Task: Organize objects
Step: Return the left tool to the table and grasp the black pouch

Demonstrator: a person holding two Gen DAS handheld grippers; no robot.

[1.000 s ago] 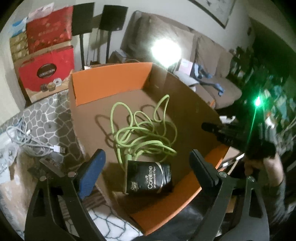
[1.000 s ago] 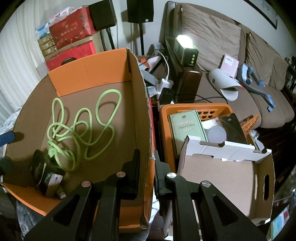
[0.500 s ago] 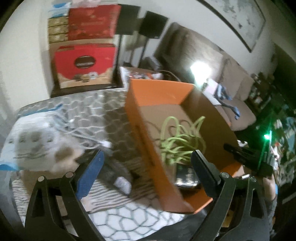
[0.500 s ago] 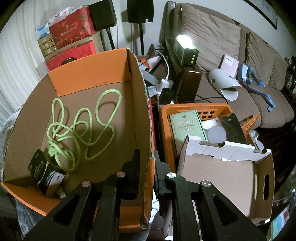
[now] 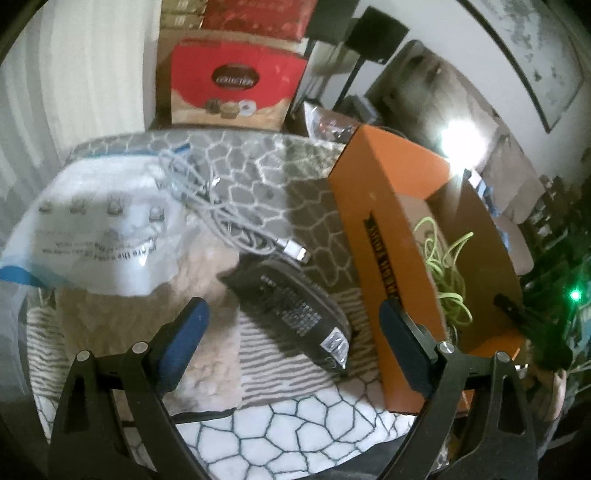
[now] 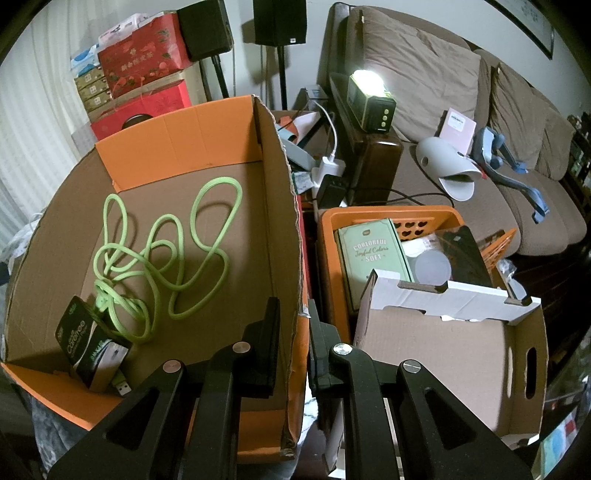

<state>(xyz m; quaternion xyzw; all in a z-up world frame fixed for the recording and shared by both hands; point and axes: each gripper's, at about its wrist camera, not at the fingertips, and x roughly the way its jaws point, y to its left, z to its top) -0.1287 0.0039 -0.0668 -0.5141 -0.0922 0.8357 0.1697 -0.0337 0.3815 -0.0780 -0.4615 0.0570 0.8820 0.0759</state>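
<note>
Right wrist view: the orange cardboard box (image 6: 177, 147) has its side wall clamped by the right gripper (image 6: 293, 332). Inside lie a green cable (image 6: 166, 251) and a dark packet (image 6: 79, 338). The left gripper (image 5: 291, 325), jaws closing but wide and empty, hovers over a blurred dark pouch (image 5: 295, 310).

A brown sofa (image 6: 443, 85) holds a lit lamp (image 6: 369, 99), with black speakers (image 6: 279, 20) behind.
</note>
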